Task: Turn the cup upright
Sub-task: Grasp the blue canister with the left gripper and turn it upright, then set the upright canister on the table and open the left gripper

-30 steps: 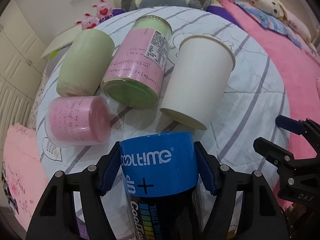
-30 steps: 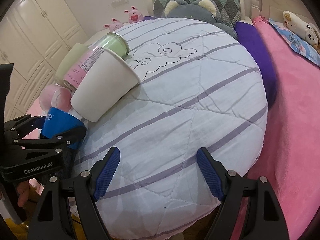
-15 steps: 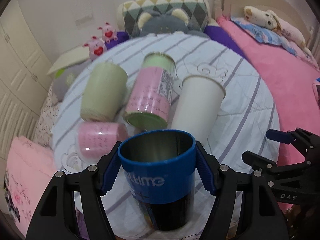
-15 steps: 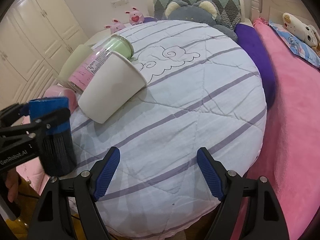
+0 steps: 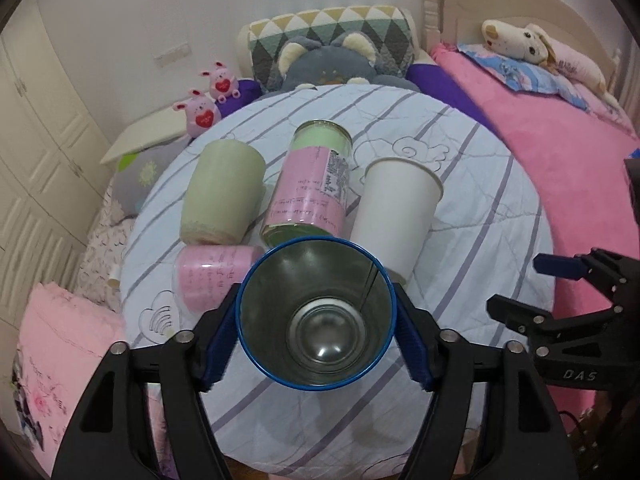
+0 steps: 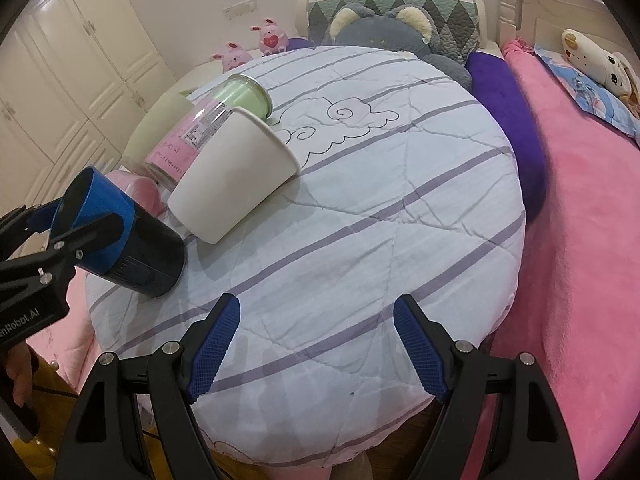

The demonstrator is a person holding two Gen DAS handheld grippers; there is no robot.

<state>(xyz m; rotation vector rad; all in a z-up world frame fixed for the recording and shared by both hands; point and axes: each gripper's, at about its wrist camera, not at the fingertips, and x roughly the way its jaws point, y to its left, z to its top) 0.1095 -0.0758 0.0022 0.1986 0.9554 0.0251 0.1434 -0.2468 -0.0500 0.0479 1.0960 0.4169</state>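
Observation:
My left gripper (image 5: pixel 316 338) is shut on a blue-rimmed black metal cup (image 5: pixel 316 312). Its open mouth faces my left wrist camera, so I see its steel inside. In the right wrist view the cup (image 6: pixel 120 236) is tilted, mouth up-left, with its base near the striped round cushion (image 6: pixel 360 208); I cannot tell if it touches. My right gripper (image 6: pixel 316 344) is open and empty above the cushion's front edge. It also shows in the left wrist view (image 5: pixel 560 292) at the right.
On the cushion's left lie a white paper cup (image 5: pixel 394 216), a pink-labelled green jar (image 5: pixel 312 188), a pale green cup (image 5: pixel 220 196) and a small pink cup (image 5: pixel 208 276). A pink bed (image 6: pixel 580 240) is on the right, plush toys behind.
My left gripper has turned the blue cup over: its bottom end pointed away a second ago, and now its open mouth faces the camera. It has also lifted back. My right gripper has hardly moved.

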